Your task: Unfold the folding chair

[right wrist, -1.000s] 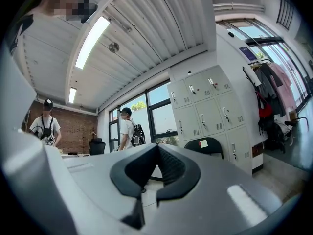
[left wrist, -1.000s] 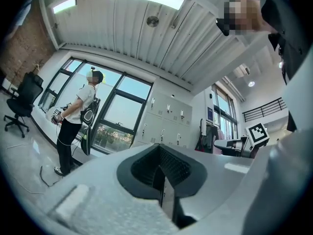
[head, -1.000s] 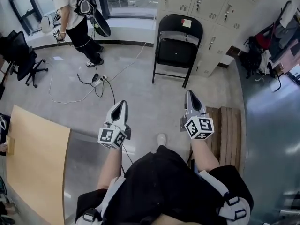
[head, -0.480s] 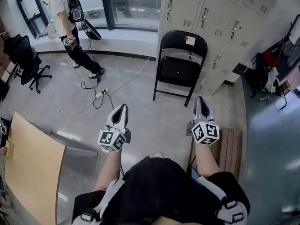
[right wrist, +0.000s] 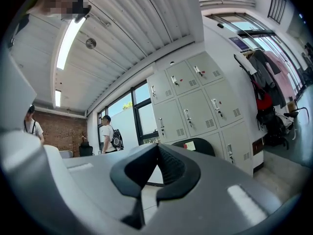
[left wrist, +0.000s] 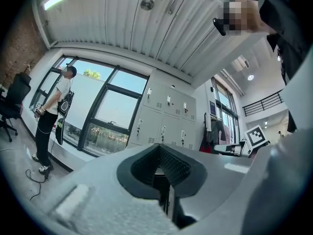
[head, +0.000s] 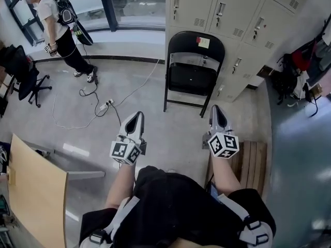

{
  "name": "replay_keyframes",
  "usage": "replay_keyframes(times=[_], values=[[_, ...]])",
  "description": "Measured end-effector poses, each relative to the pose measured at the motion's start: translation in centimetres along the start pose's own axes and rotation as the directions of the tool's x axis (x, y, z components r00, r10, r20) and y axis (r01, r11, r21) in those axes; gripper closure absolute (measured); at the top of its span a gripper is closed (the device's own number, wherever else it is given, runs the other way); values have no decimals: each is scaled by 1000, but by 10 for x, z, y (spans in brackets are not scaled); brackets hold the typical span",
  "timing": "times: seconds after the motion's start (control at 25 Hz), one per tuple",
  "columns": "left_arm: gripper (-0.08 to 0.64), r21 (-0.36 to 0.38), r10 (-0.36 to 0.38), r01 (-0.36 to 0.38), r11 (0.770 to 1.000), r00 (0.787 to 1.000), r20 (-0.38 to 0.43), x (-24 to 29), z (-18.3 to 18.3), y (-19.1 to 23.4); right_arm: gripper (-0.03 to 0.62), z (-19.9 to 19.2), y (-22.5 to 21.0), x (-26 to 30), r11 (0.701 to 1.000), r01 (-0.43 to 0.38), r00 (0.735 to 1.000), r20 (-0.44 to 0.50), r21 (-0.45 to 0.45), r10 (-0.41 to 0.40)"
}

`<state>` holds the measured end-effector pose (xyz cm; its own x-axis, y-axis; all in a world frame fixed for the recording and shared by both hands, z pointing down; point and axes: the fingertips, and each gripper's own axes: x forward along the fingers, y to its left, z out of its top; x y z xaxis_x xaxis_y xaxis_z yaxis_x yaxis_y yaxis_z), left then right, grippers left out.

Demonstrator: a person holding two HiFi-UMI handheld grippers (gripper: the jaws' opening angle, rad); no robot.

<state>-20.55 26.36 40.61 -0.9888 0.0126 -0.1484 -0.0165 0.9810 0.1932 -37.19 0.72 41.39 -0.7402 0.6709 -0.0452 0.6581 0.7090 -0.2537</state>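
Facing folding chair (head: 192,77), lockers (head: 230,12) apparently shut, left tool (head: 136,117) and right tool (head: 216,110) clenched empty.

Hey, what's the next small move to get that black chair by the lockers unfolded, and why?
Probably close the gap first: carry both grippers forward to the folding chair. The left gripper and right gripper are shut, empty and well short of it, with floor between; the chair stands untouched in front of the lockers.

Right gripper (right wrist: 157,149) closed, folding chair (right wrist: 200,145) before lockers (right wrist: 195,102)
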Motion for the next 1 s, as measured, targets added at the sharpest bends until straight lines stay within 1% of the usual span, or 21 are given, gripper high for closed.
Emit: replay_keyframes(times=[0.16,0.32,0.4,0.52,0.64,0.84,1.0], values=[[561,-15,-13,13,1000,1000,-25,19,-14,18,589,-18,-4,20,1000,6,999,-38,5,-5],[560,-37,-31,30,999,999,-20,53,-20,51,589,-24,-4,56,1000,22,999,-44,-11,-23],[561,-39,-55,54,998,998,-15,78,-19,67,589,-21,-7,77,999,51,998,-32,-4,-52],[561,-33,-98,98,995,995,3,115,-8,90,589,-16,-14,107,994,106,994,-23,33,-105],[560,-27,-125,125,992,992,1,144,-2,115,589,-12,-14,136,989,143,990,-16,38,-142],[560,-62,-159,158,985,987,-18,178,-8,145,589,-8,-13,169,980,197,980,-13,26,-197],[560,-69,-182,180,981,983,-26,196,-11,165,589,-13,-12,190,972,233,973,-3,33,-233]])
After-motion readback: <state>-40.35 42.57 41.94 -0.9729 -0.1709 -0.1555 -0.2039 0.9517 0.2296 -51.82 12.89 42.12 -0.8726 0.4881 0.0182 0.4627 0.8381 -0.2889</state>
